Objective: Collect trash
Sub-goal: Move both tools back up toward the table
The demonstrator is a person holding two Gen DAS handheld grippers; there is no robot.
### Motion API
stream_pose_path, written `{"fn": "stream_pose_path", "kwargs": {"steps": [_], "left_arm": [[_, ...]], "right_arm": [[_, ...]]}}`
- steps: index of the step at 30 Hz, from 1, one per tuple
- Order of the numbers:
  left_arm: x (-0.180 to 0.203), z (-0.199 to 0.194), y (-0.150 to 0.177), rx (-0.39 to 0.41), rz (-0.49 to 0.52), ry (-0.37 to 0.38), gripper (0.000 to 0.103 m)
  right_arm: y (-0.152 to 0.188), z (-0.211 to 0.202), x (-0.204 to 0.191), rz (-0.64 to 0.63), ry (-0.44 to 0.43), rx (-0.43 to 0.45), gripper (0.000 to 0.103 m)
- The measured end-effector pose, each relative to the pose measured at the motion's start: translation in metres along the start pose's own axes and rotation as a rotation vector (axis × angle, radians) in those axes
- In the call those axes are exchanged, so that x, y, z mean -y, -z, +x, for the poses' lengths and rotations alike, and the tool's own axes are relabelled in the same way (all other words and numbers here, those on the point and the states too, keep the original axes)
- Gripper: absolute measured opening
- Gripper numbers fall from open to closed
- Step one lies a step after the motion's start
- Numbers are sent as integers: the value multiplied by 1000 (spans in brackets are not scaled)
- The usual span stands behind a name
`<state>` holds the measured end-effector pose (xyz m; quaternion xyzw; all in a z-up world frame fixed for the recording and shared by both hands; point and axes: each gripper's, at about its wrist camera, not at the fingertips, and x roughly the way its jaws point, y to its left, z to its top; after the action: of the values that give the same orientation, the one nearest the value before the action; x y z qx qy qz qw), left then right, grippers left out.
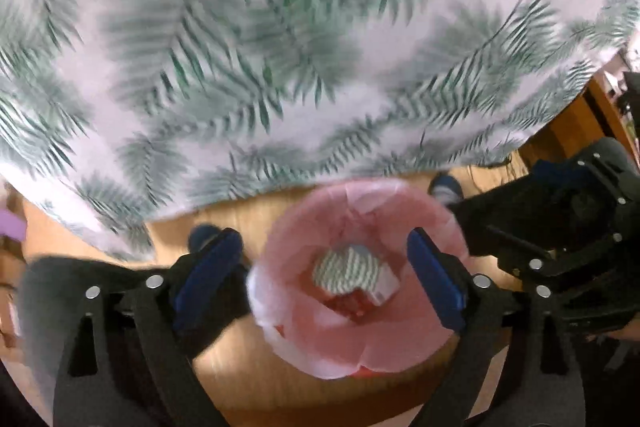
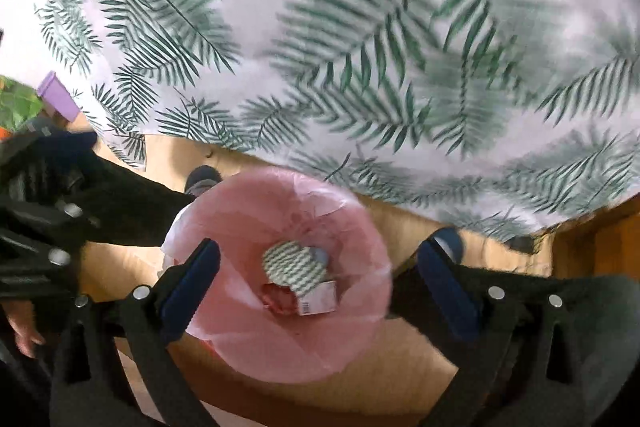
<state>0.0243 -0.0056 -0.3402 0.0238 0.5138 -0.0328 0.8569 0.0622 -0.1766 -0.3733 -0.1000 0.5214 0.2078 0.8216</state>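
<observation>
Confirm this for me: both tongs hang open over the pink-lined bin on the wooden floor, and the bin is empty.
Not empty. Both wrist views show a green-and-white striped item and a small carton lying in the pink-lined bin. The rest holds: left tongs and right tongs hang open above it, nothing between their fingers, and the bin stands on the wooden floor.
</observation>
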Motion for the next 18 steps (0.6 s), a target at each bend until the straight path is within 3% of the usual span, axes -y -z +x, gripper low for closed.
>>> {"fn": "stream_pose_path", "kwargs": {"steps": [4, 6, 12, 14, 18], "left_arm": [[3, -57, -24, 101, 94, -83, 97], [-2, -95, -42, 183, 64, -76, 97], [-19, -173, -117, 341, 3, -113, 97], [-27, -188, -150, 382, -22, -130, 97], [-37, -192, -212, 390, -66, -135, 97]], "right_arm": [[-14, -47, 2, -21, 44, 69, 98], [-23, -74, 7, 5, 36, 111, 98], [-76, -177, 18, 2, 75, 343, 98], [-97, -195, 21, -8, 101, 394, 98], [-155, -220, 36, -18, 154, 464, 98]]}}
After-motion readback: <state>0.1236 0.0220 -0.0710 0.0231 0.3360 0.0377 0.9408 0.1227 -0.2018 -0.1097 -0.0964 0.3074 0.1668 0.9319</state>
